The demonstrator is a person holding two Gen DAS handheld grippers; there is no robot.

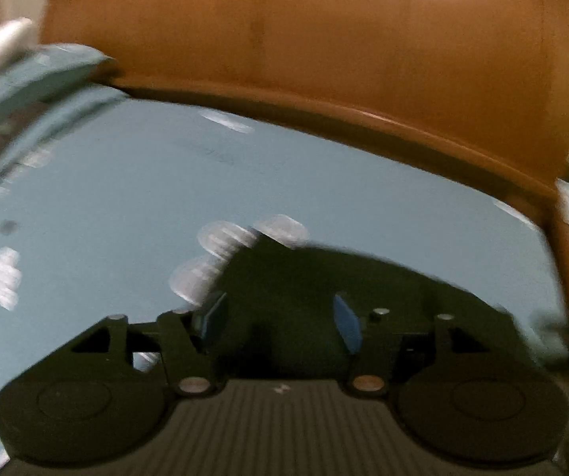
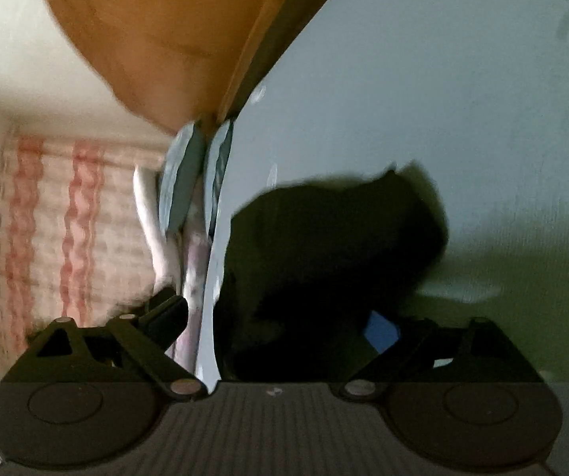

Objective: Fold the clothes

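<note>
Dark garment lies on a pale blue bed sheet before two hand-held grippers.

In the left wrist view, the dark garment (image 1: 344,289) sits low in the frame, running from about 9 o'clock to 3 o'clock, its long axis crosswise to the left hand-held gripper (image 1: 282,321), whose blue-padded fingers stand spread with the cloth lying between and beyond them; whether they touch it cannot be told. The bed sheet (image 1: 165,182), pale blue with blurred white motifs, runs up to a wooden headboard (image 1: 324,39) at 12 o'clock. In the right wrist view, the garment (image 2: 332,254) is a near-black, featureless heap at the centre, its shape lost in blur. The right hand-held gripper (image 2: 284,317) is spread wide, the heap filling the gap. A pink-striped curtain (image 2: 66,218) hangs at 9 o'clock.
</note>
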